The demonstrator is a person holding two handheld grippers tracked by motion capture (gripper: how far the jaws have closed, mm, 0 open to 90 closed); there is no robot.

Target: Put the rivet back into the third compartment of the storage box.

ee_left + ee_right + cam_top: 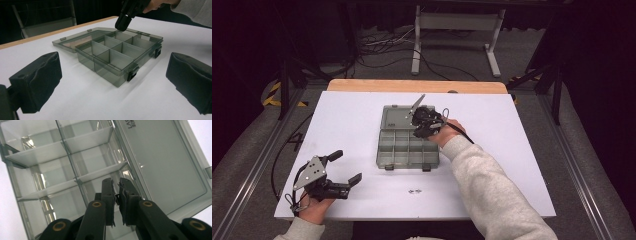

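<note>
Grey compartment box (408, 145) sits open mid-desk (522, 165), its clear lid (398, 116) laid flat behind it toward the far edge. Compartments look empty. Two tiny dark parts (414, 191) lie on the desk near me, well apart from the box. My right hand-held gripper (116, 195) hangs over the back row by the hinge, jaws nearly together; I cannot make out anything pinched between them. Risk as I judge it: coming down further, the tips could catch a thin divider (98, 173) and shove the light box. My left hand-held gripper (344, 167) rests near the desk's front-left corner, jaws wide, holding nothing.
</note>
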